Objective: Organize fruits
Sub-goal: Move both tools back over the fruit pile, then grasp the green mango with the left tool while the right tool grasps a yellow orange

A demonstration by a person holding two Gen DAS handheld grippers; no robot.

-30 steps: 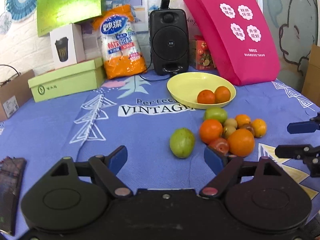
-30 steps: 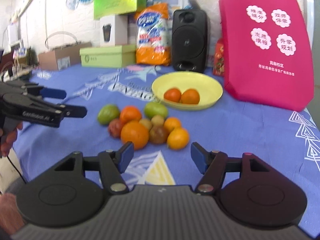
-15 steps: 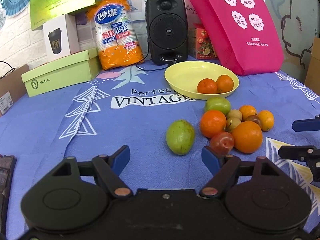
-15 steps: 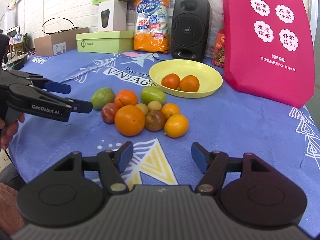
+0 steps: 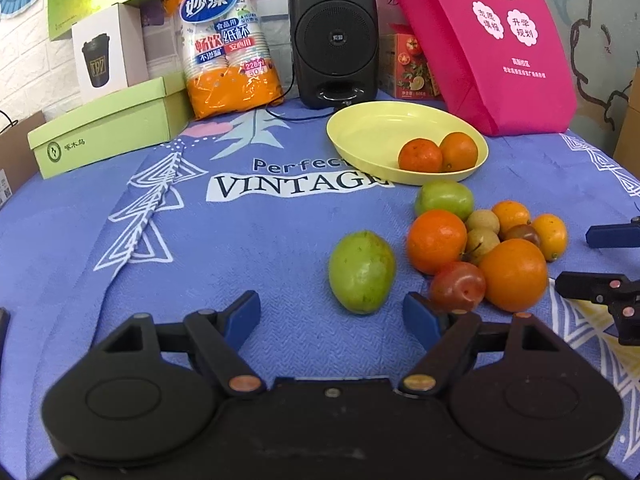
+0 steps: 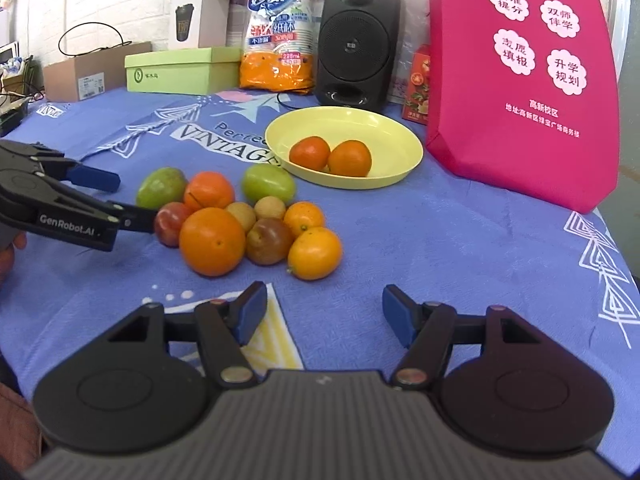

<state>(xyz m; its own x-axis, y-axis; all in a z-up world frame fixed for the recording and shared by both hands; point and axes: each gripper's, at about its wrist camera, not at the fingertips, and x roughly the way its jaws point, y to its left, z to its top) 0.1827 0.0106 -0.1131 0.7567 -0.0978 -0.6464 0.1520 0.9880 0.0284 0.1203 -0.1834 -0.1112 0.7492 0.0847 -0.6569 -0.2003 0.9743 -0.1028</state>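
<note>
A yellow plate (image 5: pixel 372 132) (image 6: pixel 384 128) on the blue cloth holds two tangerines (image 5: pixel 420 155) (image 6: pixel 310 153). In front of it lies a cluster of fruit: a large orange (image 5: pixel 513 275) (image 6: pixel 212 241), a red plum (image 5: pixel 458 287) (image 6: pixel 171 223), a round green fruit (image 5: pixel 444 200) (image 6: pixel 268 183) and several small ones. A green mango (image 5: pixel 362 272) (image 6: pixel 161 187) lies apart on the left. My left gripper (image 5: pixel 332 316) (image 6: pixel 132 200) is open, just short of the mango. My right gripper (image 6: pixel 324 316) (image 5: pixel 588 258) is open and empty, near the cluster's right side.
Along the back stand a black speaker (image 5: pixel 334 34), a pink bag (image 5: pixel 496 40), an orange pack of paper cups (image 5: pixel 228 40), a green box (image 5: pixel 108 128) and a white box (image 5: pixel 108 46). A cardboard box (image 6: pixel 88 72) sits at the far left.
Both grippers have moved forward toward the fruit; the mango and the cluster look larger and nearer. Both stayed open. No fruit has moved.
</note>
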